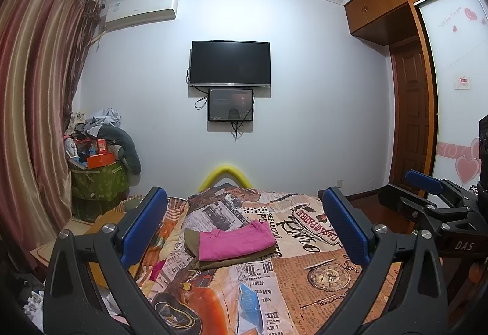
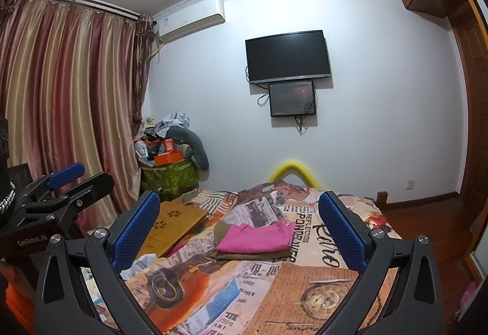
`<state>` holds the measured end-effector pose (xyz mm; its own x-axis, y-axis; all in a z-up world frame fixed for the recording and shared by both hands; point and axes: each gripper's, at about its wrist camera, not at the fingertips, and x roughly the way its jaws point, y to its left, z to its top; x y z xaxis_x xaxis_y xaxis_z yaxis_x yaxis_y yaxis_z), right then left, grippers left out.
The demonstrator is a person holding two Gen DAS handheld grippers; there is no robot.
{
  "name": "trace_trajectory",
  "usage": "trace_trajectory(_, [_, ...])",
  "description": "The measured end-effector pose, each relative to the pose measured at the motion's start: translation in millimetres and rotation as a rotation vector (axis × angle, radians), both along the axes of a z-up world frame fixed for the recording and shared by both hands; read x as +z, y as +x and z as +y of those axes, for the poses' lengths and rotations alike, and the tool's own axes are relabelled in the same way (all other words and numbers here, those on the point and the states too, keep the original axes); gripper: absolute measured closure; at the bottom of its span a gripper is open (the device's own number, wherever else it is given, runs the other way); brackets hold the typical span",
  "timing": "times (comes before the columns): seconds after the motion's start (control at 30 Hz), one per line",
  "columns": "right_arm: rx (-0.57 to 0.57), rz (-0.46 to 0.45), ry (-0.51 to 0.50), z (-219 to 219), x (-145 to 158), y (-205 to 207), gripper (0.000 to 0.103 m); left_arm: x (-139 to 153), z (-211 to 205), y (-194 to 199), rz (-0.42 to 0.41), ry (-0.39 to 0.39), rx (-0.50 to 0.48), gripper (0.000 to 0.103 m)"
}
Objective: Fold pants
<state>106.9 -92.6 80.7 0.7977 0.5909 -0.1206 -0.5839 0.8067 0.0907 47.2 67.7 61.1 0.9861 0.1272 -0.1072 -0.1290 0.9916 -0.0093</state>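
Folded pink pants lie on top of folded olive-brown pants in the middle of the bed; the stack also shows in the right wrist view. My left gripper is open and empty, held above the near part of the bed, well short of the stack. My right gripper is open and empty too, at about the same distance. Each gripper shows at the edge of the other's view, the right one and the left one.
The bed has a newspaper-print cover. A wooden lap tray lies on its left side. A green bin piled with clutter stands by the curtain. A TV hangs on the far wall. A wardrobe stands at right.
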Motion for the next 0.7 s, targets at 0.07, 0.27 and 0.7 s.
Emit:
trace_trajectory(0.07, [-0.002,-0.001,-0.001,-0.3,0.5,0.1,0.0,-0.5,0.2,-0.3,0.001,0.0,-0.001,0.0])
trace_trajectory(0.27, [-0.003,-0.002,-0.002,-1.4,-0.1,0.1,0.0,0.5,0.2,0.2,0.001,-0.005,-0.006,0.0])
trace_trajectory(0.7, [-0.005,0.003,-0.005,-2.1,-2.9,0.5,0.0,-2.2,6.4,3.3,0.032,-0.027,-0.035,0.0])
